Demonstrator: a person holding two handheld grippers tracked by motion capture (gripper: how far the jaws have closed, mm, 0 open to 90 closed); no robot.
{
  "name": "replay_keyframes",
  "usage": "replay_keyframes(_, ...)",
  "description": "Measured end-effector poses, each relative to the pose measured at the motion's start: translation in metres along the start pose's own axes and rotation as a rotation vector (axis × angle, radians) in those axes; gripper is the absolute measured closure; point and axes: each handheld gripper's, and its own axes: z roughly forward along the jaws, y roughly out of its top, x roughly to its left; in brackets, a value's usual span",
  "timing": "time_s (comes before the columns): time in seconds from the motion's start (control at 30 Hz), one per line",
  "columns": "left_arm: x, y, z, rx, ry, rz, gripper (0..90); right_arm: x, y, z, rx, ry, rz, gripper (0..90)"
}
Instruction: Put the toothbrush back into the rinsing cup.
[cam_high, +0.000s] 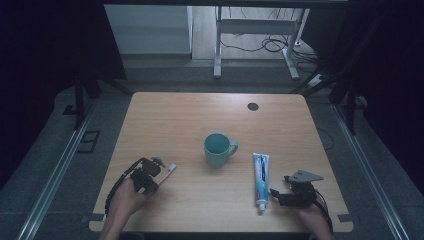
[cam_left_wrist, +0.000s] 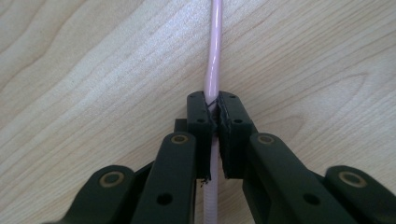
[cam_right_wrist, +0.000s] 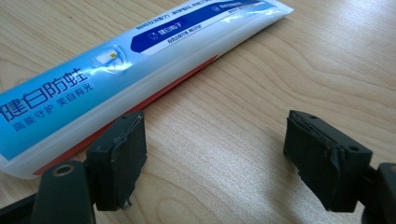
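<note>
A wooden worktop (cam_high: 200, 120) seen from above, with a person's forearms coming in from the 6 o'clock edge. At about 8 o'clock, the left hand-held gripper (cam_high: 156, 166) is clamped on a pink toothbrush (cam_high: 168, 171), which lies flat on the wood with its white head pointing toward 2 o'clock. In the left gripper view, the two black jaws press together on the thin pink handle (cam_left_wrist: 215, 60), which runs straight up and away from them. Near the centre stands a teal mug (cam_high: 218, 149), upright, its handle facing 3 o'clock. Just to the mug's right lies a blue and white toothpaste tube (cam_high: 260, 177), cap toward 6 o'clock. At about 4 o'clock, the right hand-held gripper (cam_high: 276, 195) rests beside the tube's cap end; its jaws stand apart over bare wood, with the tube (cam_right_wrist: 116, 70) just beside the left jaw.
</note>
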Motion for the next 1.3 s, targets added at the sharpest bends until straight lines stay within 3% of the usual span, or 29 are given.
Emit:
replay_keyframes(0.17,0.003,-0.001,-0.008,-0.031,-0.02,0.012,84.4,0.0,0.0,0.0,0.0,0.0,0.0,21.1)
replay_keyframes(0.33,0.003,-0.002,-0.015,-0.089,-0.038,-0.003,84.4,0.0,0.0,0.0,-0.001,0.0,-0.001,21.1)
replay_keyframes(0.47,0.004,-0.001,-0.022,-0.102,-0.044,0.023,84.4,0.0,0.0,0.0,-0.001,0.0,-0.002,21.1)
replay_keyframes(0.8,0.004,0.001,-0.032,-0.17,-0.085,0.038,84.3,0.0,0.0,0.0,-0.001,0.0,-0.002,21.1)
replay_keyframes(1.3,0.003,0.014,-0.061,-0.357,-0.177,0.071,84.4,0.0,0.0,0.0,-0.001,-0.001,0.001,21.1)
